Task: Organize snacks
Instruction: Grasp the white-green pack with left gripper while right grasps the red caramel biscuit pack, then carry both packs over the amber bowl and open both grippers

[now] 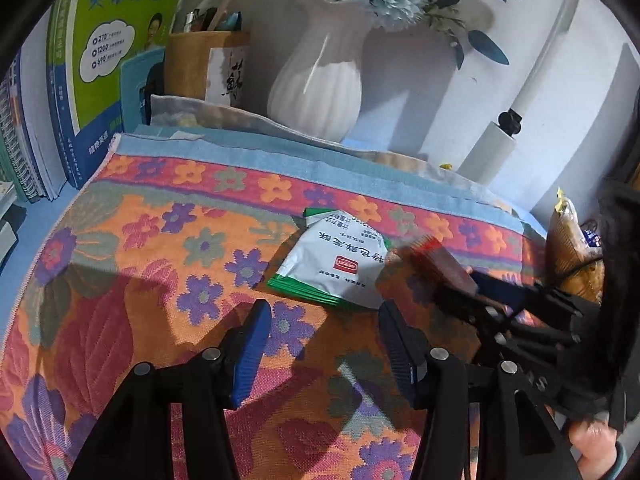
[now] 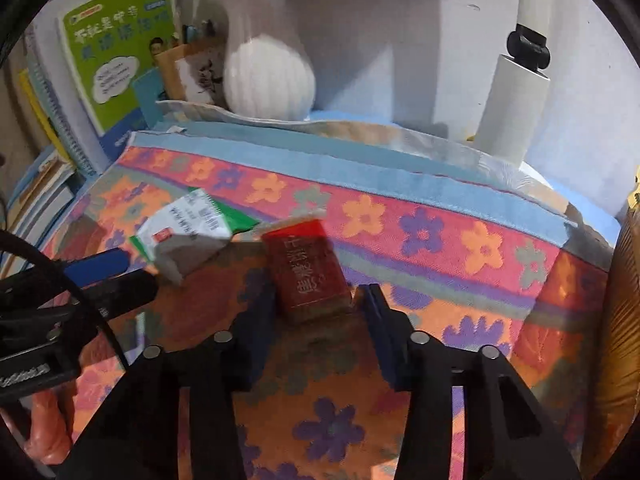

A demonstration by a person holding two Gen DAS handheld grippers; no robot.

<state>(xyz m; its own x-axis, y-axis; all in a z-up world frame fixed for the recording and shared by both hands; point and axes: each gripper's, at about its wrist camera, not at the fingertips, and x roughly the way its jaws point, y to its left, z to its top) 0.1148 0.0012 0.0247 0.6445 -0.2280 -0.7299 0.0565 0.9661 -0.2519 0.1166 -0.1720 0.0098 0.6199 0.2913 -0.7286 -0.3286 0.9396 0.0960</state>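
Cloth: I see a floral cloth in orange, pink and purple with a blue border strip, covering the work surface in both views.
Wall and backdrop: a pale wall stands behind; a white ribbed vase with blue flowers sits past the cloth's far edge, beside a wooden holder.
Books: a green-covered book and spiral-bound volumes stand upright at far left.
White cylinder: a white cylinder with a black clip on top stands at back right.
Orange bag: a tall orange packet stands at the cloth's right edge.
White-green packet: a flat white-and-green snack packet lies on the cloth, ahead of the left jaws and apart from them.
Left gripper: jaws spread wide, nothing between them.
Red packet: a small red snack packet sits between the right jaws, lifted at a tilt; blurred.
Right gripper: I judge the jaws clamped on the red packet's near end.
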